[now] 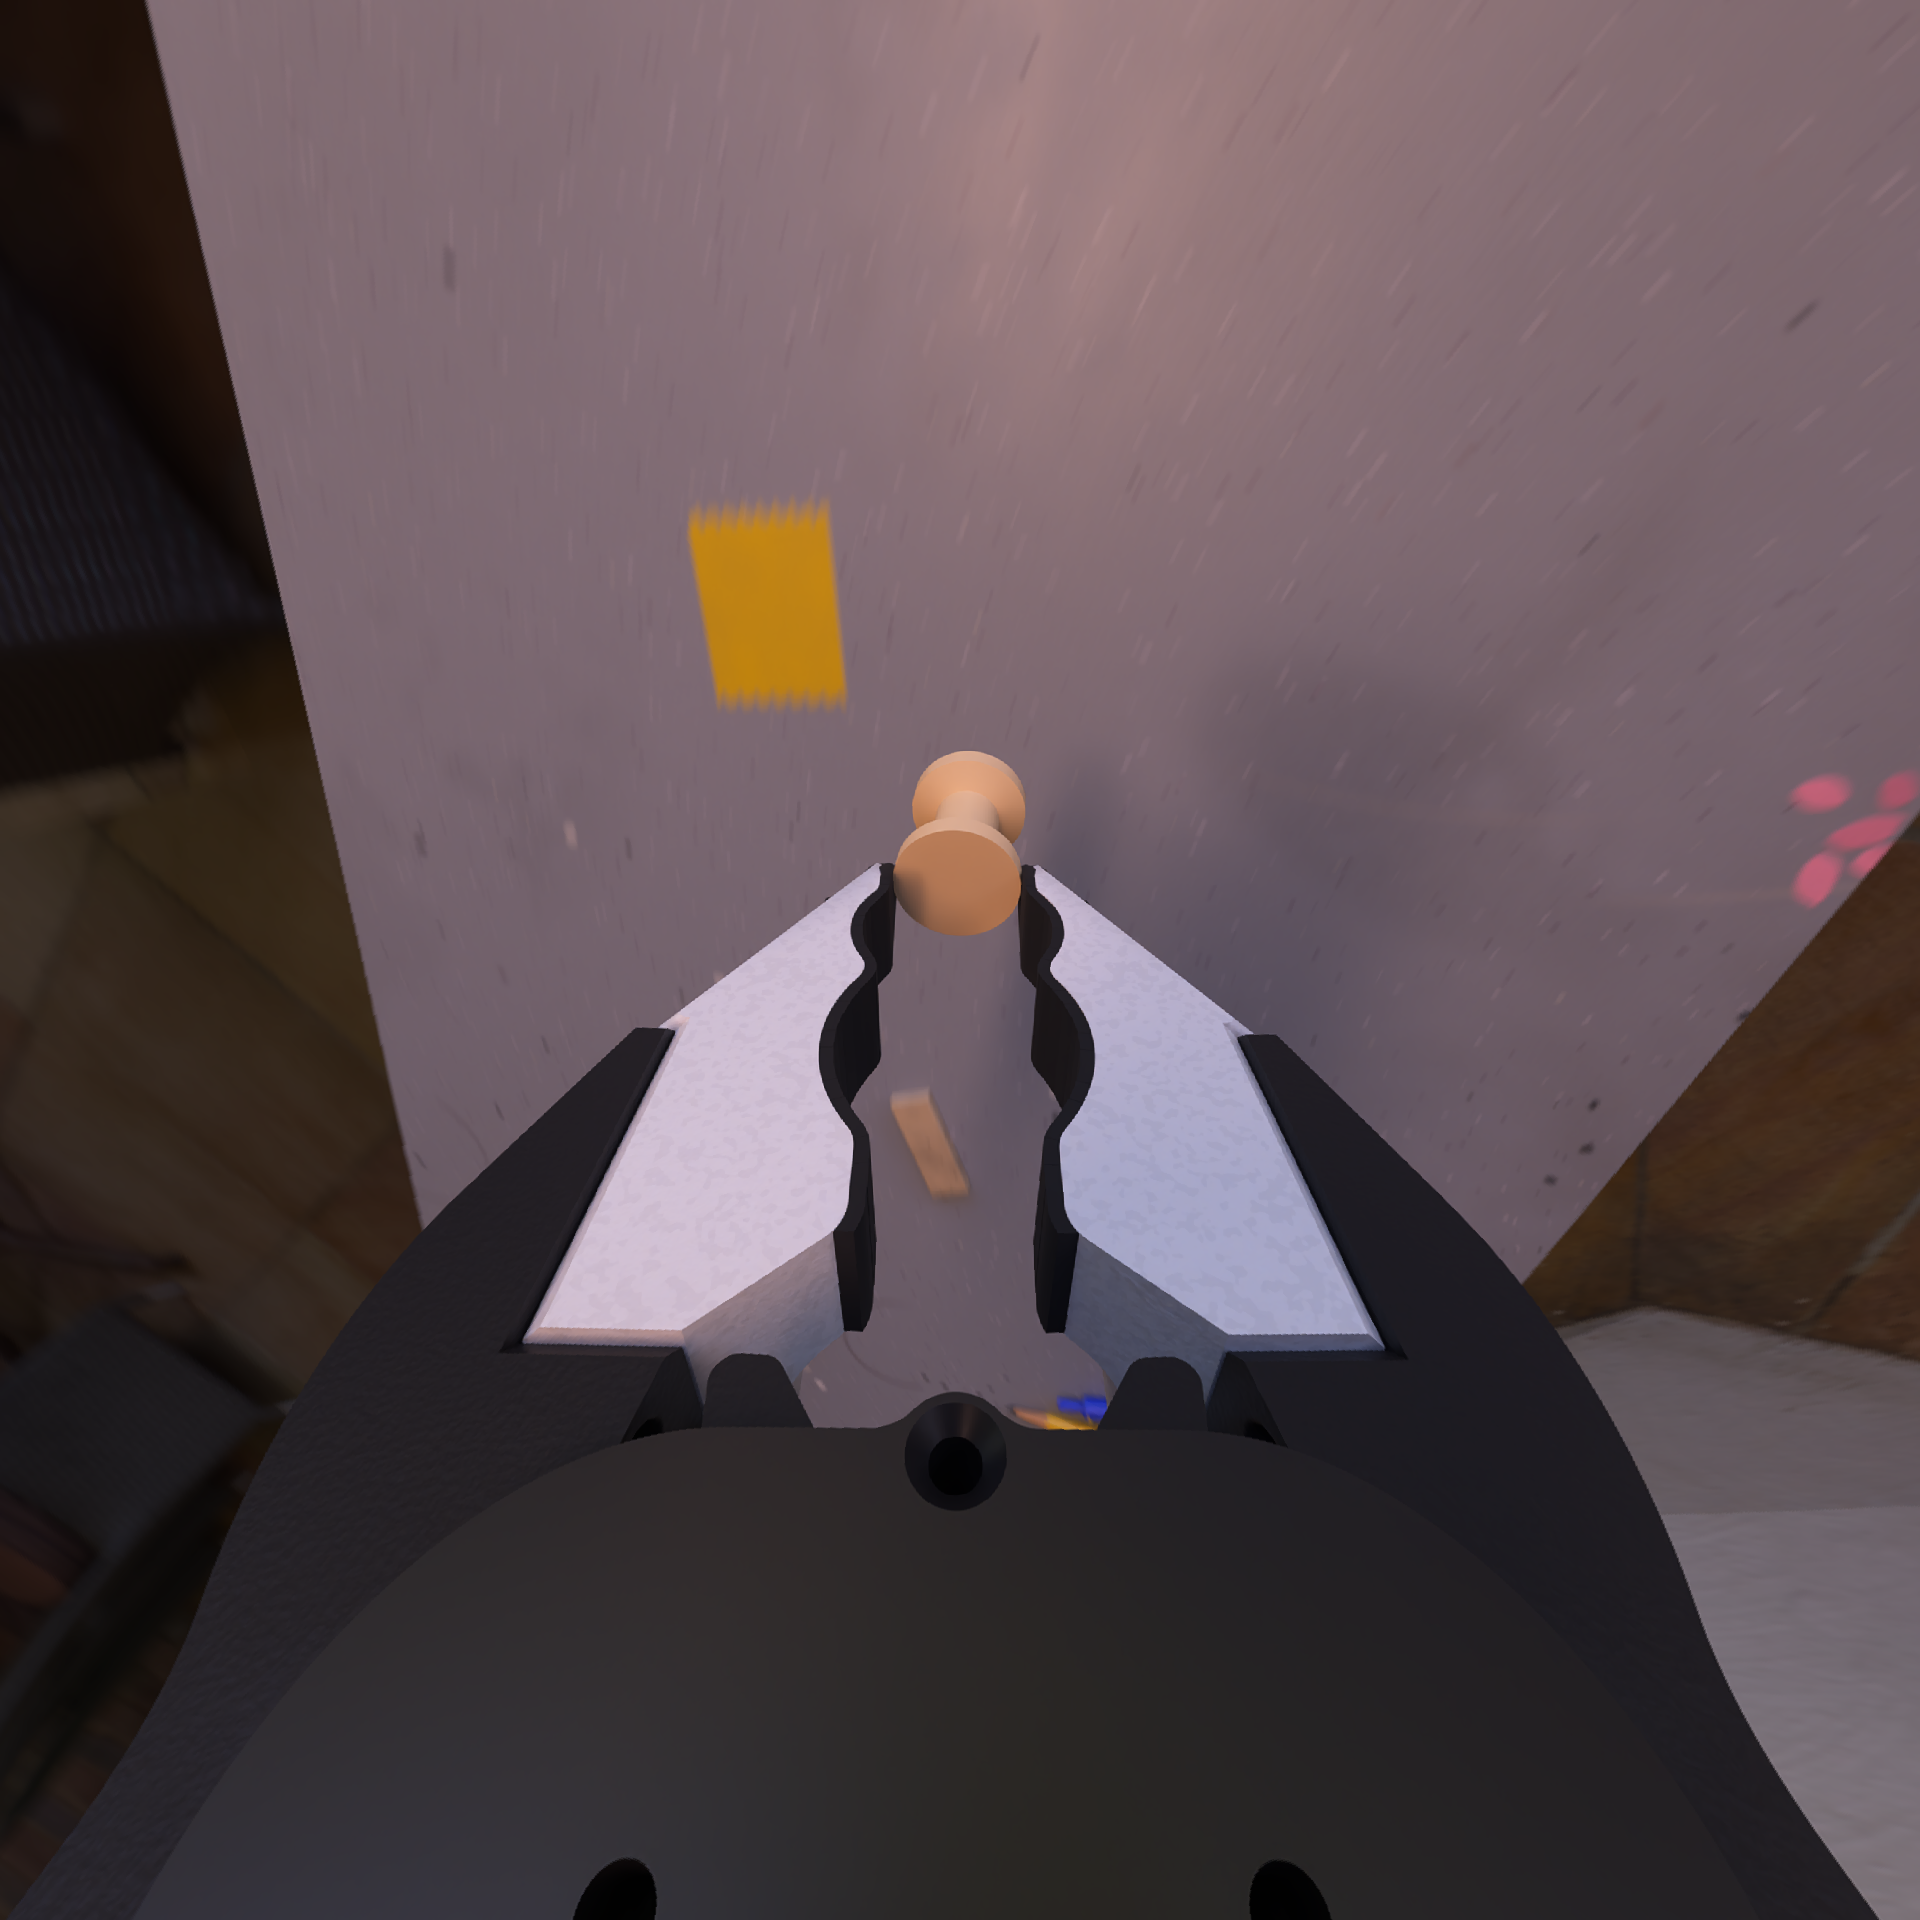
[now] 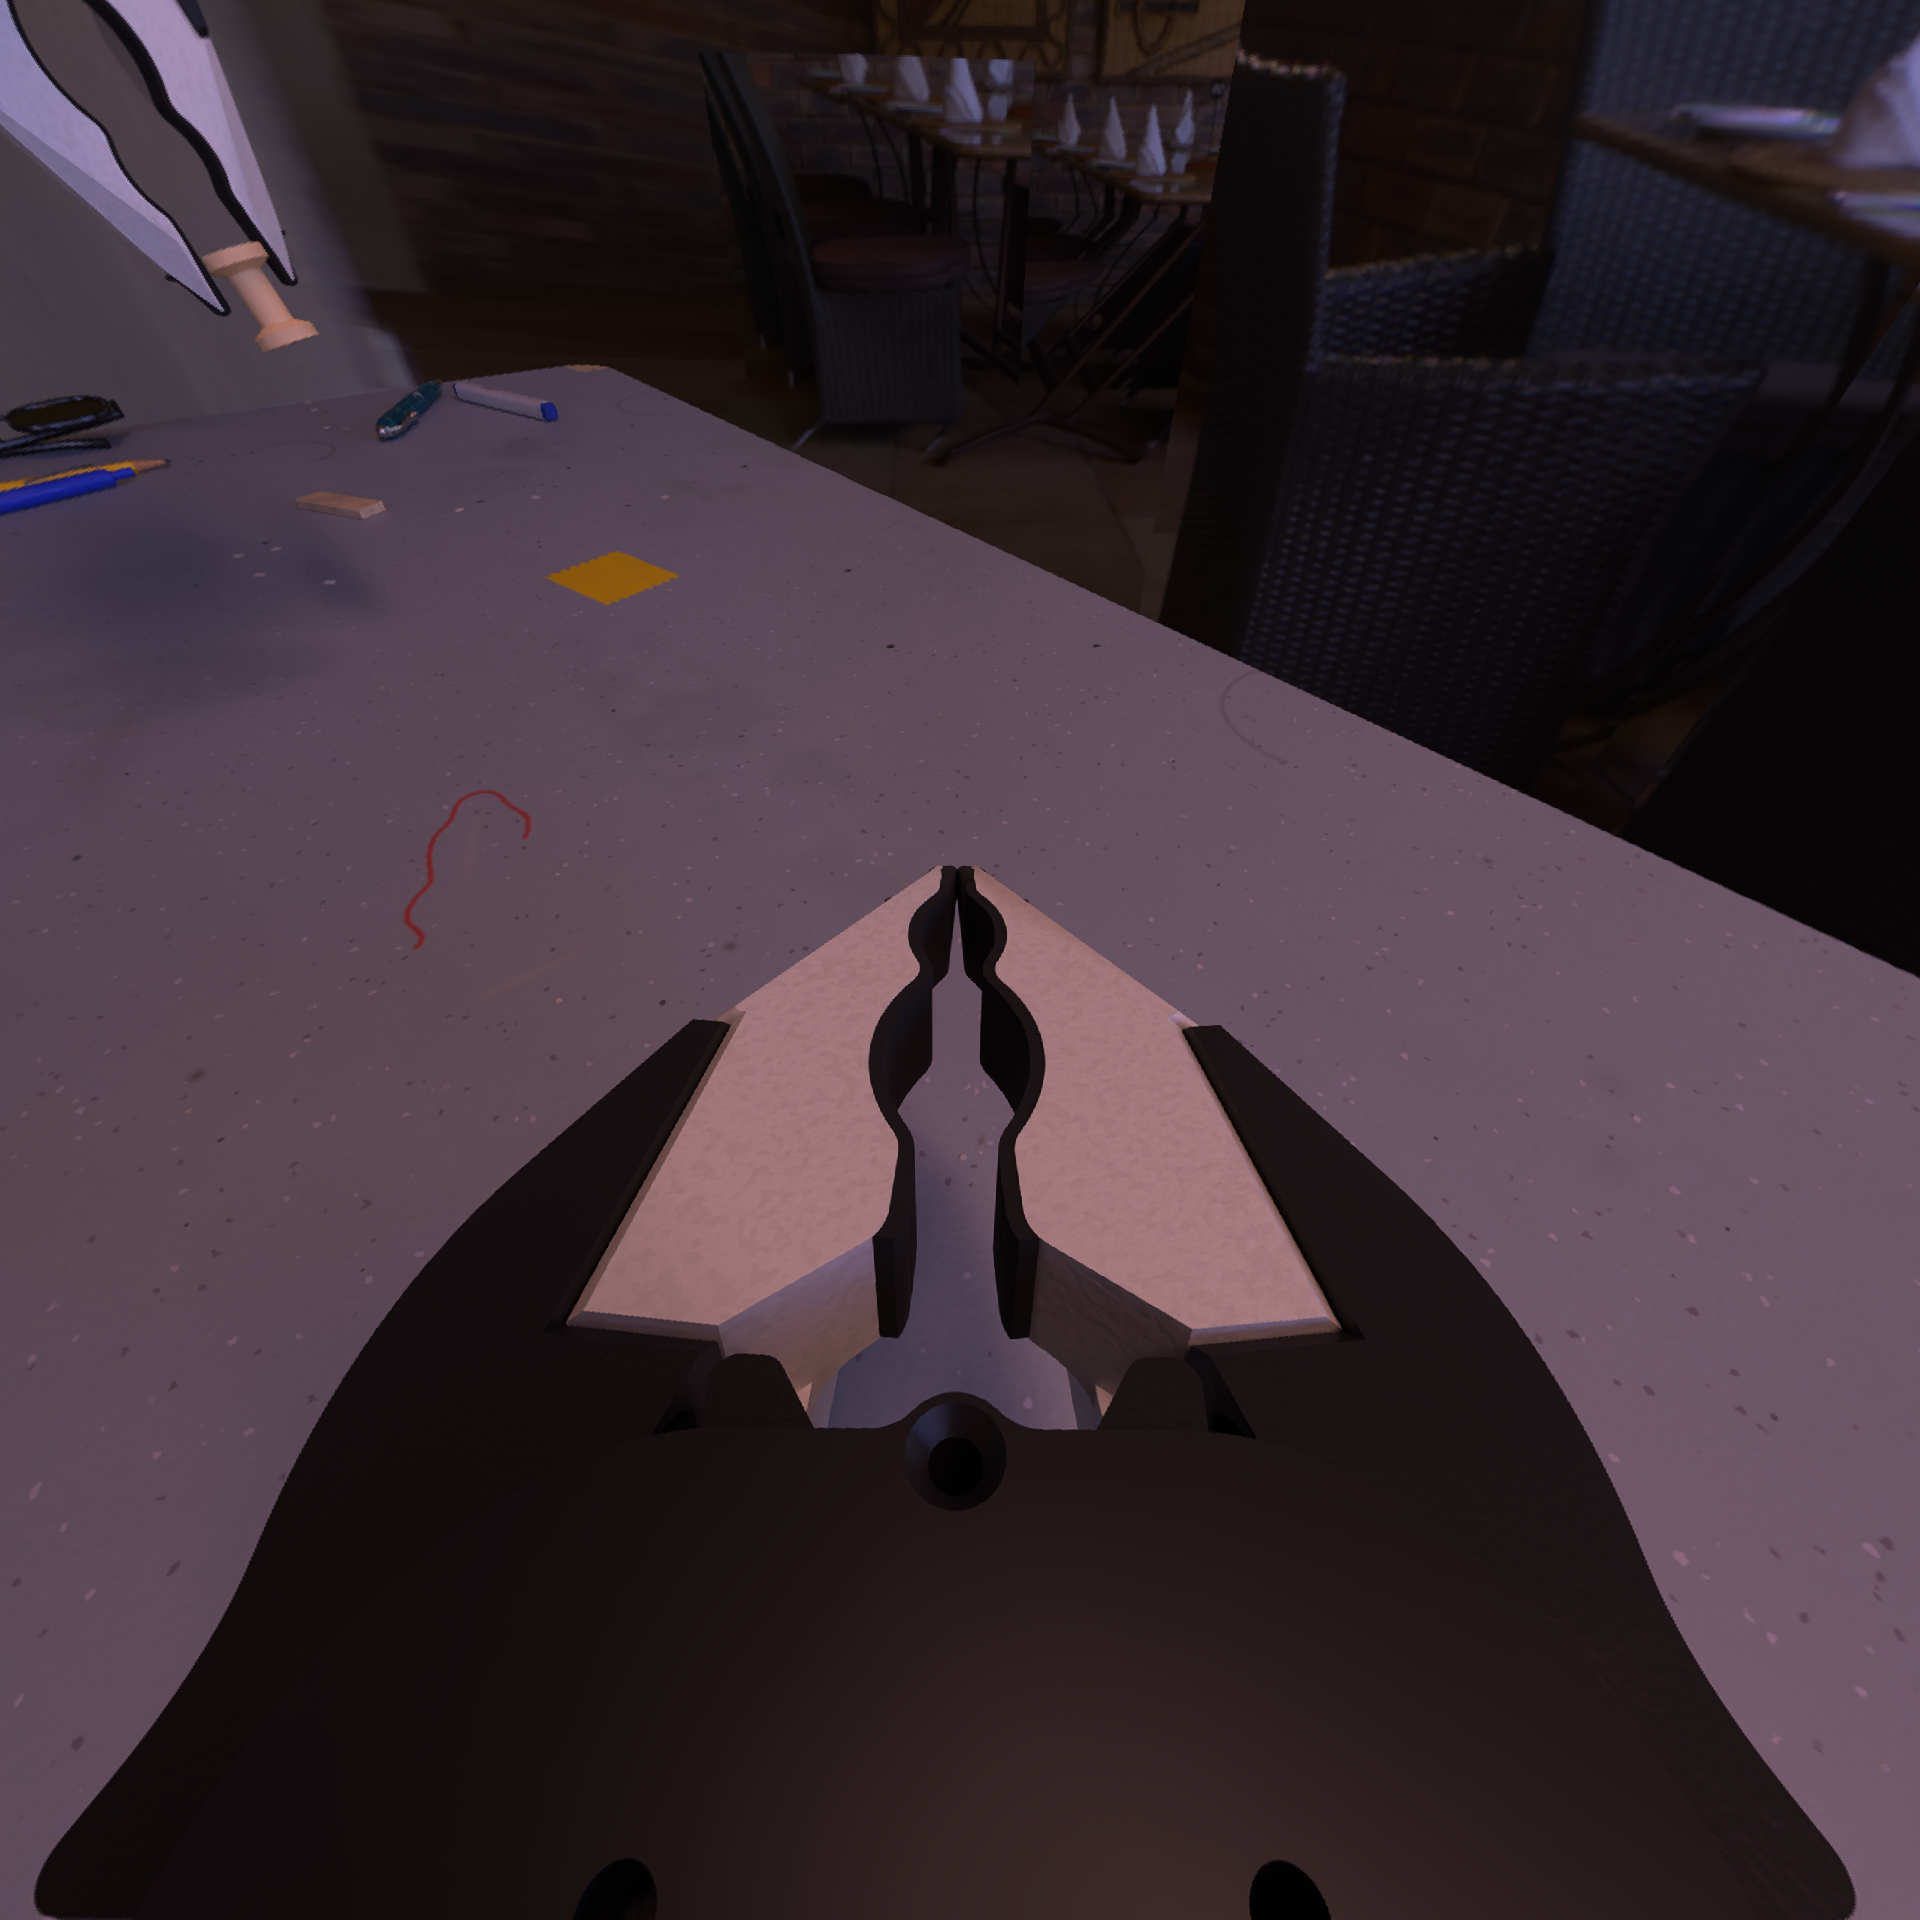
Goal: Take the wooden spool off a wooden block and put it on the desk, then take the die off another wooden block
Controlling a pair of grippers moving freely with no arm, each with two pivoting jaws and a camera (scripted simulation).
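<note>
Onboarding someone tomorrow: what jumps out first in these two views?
The left gripper holding the wooden spool by one end disc, up in the air over the grey desk. Next, the yellow square patch lying flat toward the desk's far side, with a small wooden block beyond it. The right gripper sits low over the desk, fingertips together, holding nothing.

Pale tan wooden spool (image 1: 961, 847), yellow patch (image 1: 767, 606), grey speckled desk (image 2: 1039, 727).
</note>
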